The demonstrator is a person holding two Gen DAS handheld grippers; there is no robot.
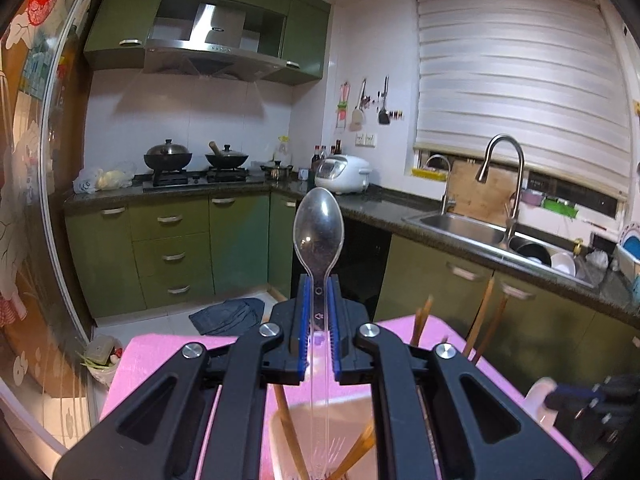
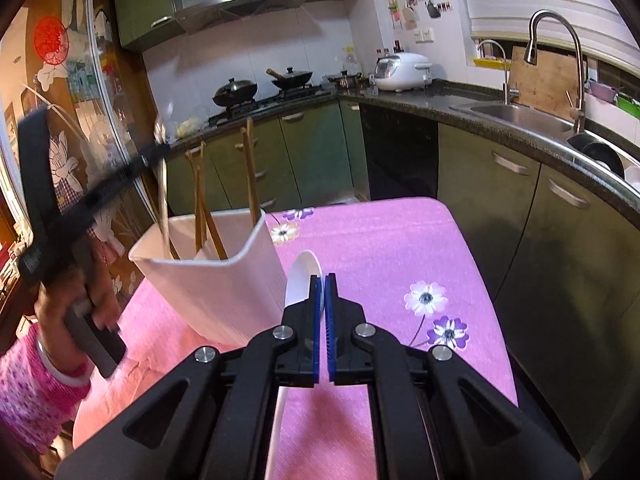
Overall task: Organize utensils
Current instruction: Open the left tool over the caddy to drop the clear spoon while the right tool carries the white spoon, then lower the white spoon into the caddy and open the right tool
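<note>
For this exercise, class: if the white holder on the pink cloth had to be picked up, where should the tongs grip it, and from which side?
Grip the white holder by its thin top rim, coming down from above at the near right corner. Its walls are broad and flat, probably too wide to span, and the wooden chopsticks lean toward the far side, leaving that corner free.

I see two lidded woks (image 1: 168, 155) on stove, rice cooker (image 1: 343, 173) on counter, sink (image 1: 460, 226) below faucet (image 1: 502, 168).
</note>
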